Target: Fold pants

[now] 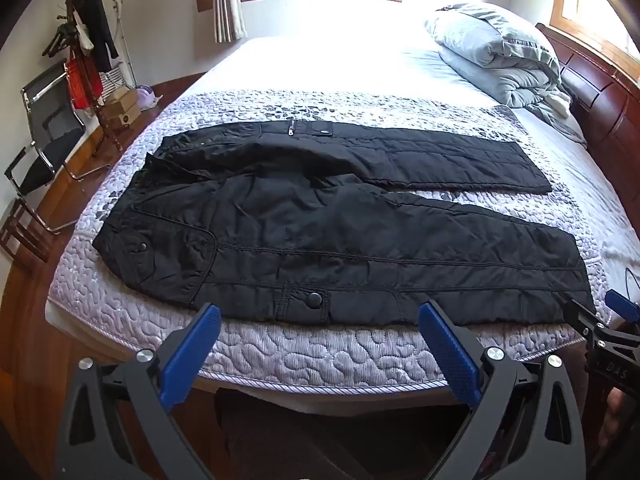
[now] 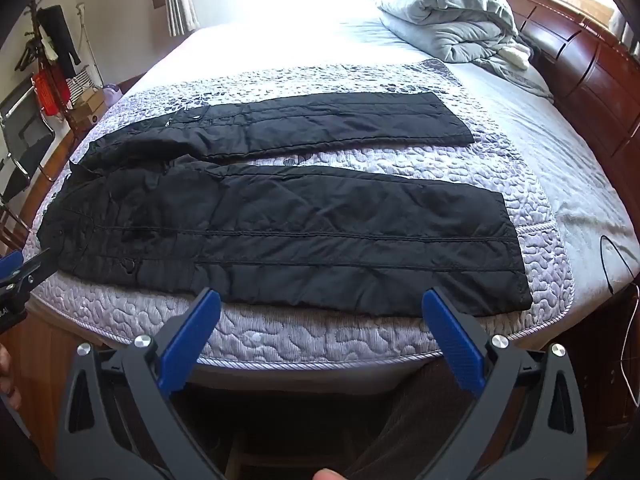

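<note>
Black quilted pants (image 1: pixel 320 232) lie flat on the bed, waist to the left, both legs spread apart and pointing right; they also show in the right wrist view (image 2: pixel 304 236). My left gripper (image 1: pixel 320 312) is open and empty, just in front of the near leg's edge by a snap button (image 1: pixel 315 299). My right gripper (image 2: pixel 320 298) is open and empty, in front of the near leg's lower half. The right gripper also shows at the right edge of the left wrist view (image 1: pixel 616 320), and the left gripper at the left edge of the right wrist view (image 2: pixel 20 272).
The quilted mattress pad (image 1: pixel 320 356) ends at the bed's near edge. A folded grey duvet (image 1: pixel 500 52) lies at the headboard (image 2: pixel 592 80). A coat rack (image 1: pixel 80 64), chair (image 1: pixel 40 140) and boxes stand left of the bed. A black cable (image 2: pixel 612 264) lies at the right.
</note>
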The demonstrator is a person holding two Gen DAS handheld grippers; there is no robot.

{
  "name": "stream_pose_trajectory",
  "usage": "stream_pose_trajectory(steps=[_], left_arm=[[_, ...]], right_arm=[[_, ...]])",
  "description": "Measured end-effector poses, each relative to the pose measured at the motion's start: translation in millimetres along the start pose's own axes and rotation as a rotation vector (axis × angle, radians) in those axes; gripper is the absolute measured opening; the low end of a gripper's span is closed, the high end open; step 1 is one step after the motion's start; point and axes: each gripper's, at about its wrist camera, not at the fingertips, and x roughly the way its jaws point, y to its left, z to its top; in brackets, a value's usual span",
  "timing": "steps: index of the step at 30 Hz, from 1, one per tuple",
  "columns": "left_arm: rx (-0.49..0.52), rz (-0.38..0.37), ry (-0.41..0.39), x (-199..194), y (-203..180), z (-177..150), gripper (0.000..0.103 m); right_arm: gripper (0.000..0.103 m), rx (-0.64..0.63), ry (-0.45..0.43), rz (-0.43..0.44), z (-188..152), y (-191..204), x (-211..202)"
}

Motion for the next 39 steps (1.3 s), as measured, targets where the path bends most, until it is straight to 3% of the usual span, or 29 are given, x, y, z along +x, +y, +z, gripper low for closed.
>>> stream_pose_trajectory(steps=[39], left_arm=[[0.009, 0.000, -0.021, -2, -1, 1, 0.100]], right_arm=[[0.101, 0.013, 0.005, 0.003, -2, -2, 3]])
